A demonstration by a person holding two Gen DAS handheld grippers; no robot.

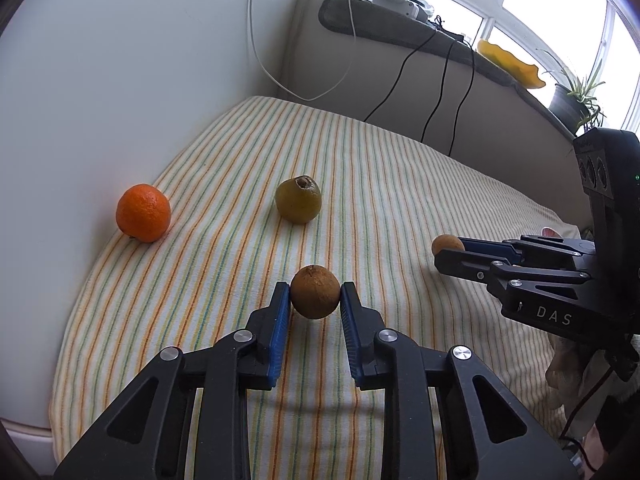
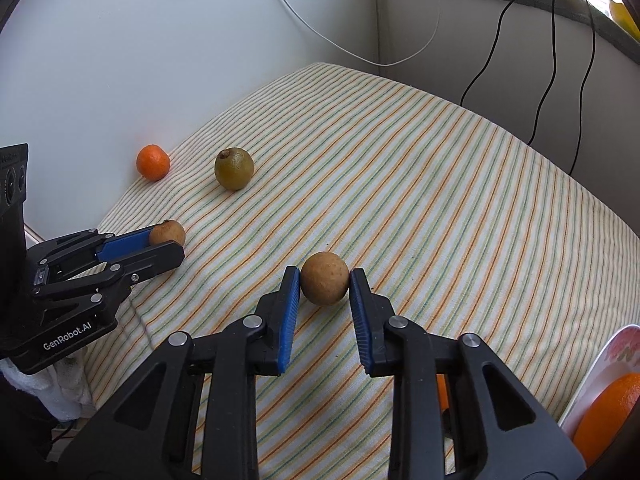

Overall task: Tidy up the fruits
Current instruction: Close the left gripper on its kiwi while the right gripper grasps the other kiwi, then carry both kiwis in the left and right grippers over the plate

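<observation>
On the striped cloth, my left gripper is shut on a small dark brown fruit, its blue pads pressing both sides. My right gripper is shut on a round tan fruit in the same way. Each view shows the other tool from the side: the right gripper with the tan fruit, and the left gripper with the brown fruit. Whether either fruit is off the cloth I cannot tell. An orange and a green-brown kiwi lie farther back.
A white wall borders the cloth on the left, right behind the orange. Cables hang at the back. A white plate holding another orange sits at the near right. A sill with a plant runs behind.
</observation>
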